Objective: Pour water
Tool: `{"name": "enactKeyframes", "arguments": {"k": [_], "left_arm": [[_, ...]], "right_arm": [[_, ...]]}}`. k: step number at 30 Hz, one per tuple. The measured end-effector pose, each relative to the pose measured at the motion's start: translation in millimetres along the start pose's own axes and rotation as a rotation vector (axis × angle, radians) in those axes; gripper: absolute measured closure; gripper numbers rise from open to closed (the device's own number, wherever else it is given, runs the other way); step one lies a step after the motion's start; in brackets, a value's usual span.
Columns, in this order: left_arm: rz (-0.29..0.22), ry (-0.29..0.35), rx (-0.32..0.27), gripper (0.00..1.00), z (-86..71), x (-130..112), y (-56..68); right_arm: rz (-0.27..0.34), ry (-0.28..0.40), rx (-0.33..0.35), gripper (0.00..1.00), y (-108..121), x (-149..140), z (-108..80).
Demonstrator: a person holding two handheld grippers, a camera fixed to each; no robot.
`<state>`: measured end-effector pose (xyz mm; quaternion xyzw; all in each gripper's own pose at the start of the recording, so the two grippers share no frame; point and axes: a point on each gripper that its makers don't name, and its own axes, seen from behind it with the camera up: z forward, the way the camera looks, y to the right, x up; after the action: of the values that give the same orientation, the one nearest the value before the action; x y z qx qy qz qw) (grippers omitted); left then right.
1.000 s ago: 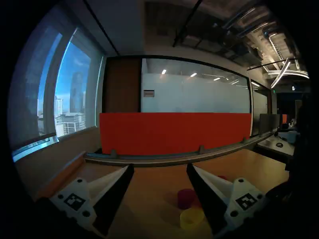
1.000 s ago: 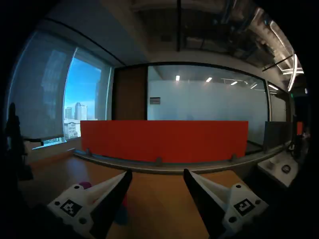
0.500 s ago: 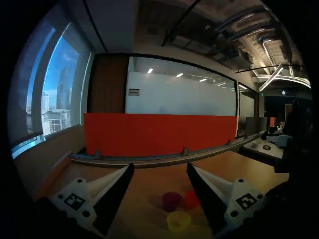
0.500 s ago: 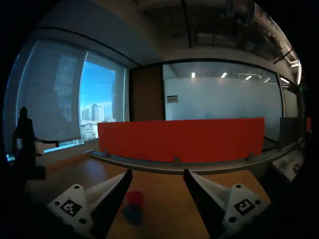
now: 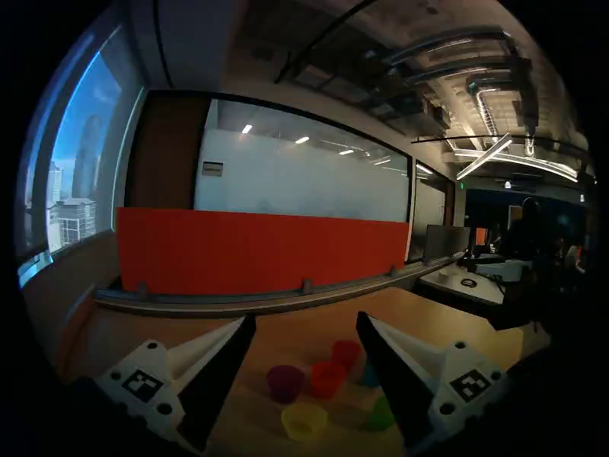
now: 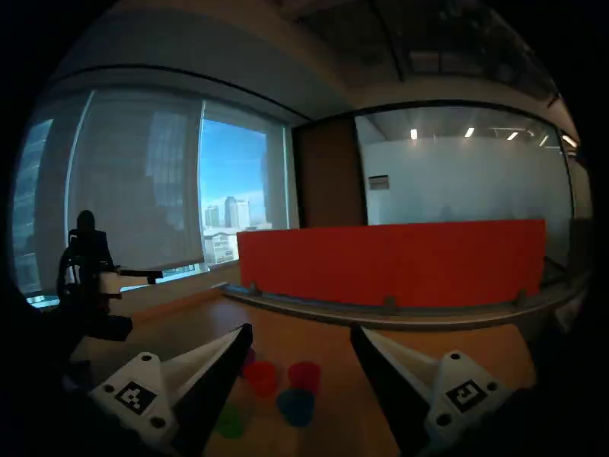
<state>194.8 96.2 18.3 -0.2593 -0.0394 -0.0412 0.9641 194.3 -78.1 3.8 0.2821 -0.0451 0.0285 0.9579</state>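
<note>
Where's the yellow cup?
In the left gripper view, the yellow cup stands on the wooden table at the bottom middle, closest to the camera, just in front of the purple cup and a red cup.

A wooden table [image 5: 304, 343] carries a cluster of coloured cups [image 5: 327, 378].

Partly behind left gripper [image 5: 304, 317] finger: green cup [image 5: 378, 415], blue cup [image 5: 369, 375]; contents perhaps too dim.
</note>
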Motion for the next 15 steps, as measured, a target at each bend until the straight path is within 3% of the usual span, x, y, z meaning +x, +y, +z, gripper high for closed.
{"name": "enactKeyframes", "arguments": {"k": [15], "left_arm": [[0.036, -0.025, -0.140, 0.02, 3.9, -11, 38.9]], "right_arm": [[-0.054, -0.064, 0.045, 0.01, -11, -14, -1.3]]}}
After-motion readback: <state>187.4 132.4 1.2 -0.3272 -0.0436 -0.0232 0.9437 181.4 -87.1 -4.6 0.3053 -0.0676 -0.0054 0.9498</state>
